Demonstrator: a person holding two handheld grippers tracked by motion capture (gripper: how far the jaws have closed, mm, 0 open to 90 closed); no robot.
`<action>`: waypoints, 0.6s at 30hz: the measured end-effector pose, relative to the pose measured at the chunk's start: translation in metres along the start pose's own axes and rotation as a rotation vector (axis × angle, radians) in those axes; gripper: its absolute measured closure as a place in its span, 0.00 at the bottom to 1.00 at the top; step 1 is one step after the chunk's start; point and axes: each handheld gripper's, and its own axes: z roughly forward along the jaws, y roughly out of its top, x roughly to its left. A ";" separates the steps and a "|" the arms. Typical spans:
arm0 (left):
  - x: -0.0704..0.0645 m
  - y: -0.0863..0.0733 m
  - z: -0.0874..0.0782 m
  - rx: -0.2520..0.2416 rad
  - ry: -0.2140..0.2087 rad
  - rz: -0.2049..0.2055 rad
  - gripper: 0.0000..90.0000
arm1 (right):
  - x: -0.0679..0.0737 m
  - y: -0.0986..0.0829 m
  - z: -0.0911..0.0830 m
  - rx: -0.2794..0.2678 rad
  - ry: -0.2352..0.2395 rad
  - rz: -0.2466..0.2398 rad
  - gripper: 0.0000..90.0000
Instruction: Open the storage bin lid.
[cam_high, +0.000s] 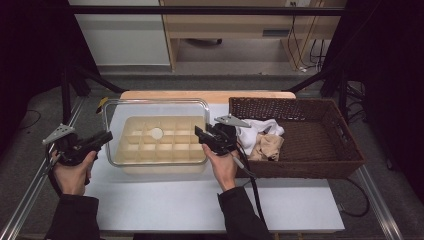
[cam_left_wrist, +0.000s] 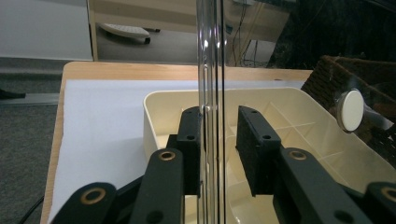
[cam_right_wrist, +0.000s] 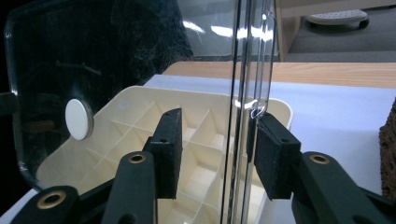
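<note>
Two grippers, one clear lid between them. It sits over the cream box near the middle of the table, its white knob showing through the plastic.

The left gripper comes in at the lid's left edge. In the left gripper view its jaws straddle the upright rim: the left pad sits against the plastic, the right pad stands a little off it, so the fingers are spread, not clamped.

The right gripper is at the lid's right edge. In the right gripper view the rim runs between the jaws; the right pad touches it, the left pad is well apart. Open too.

Just right of the box stands a wicker basket with white cloth and tan cloth inside.
</note>
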 end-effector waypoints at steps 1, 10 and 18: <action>-0.001 0.000 -0.002 -0.005 -0.002 0.003 0.79 | 0.000 0.000 -0.002 -0.005 0.001 0.001 0.66; -0.008 0.002 -0.021 -0.037 -0.019 0.026 0.81 | 0.005 0.000 -0.017 -0.026 0.036 -0.011 0.69; -0.022 0.001 -0.032 -0.051 -0.038 0.049 0.80 | 0.010 0.000 -0.043 -0.038 0.063 -0.035 0.72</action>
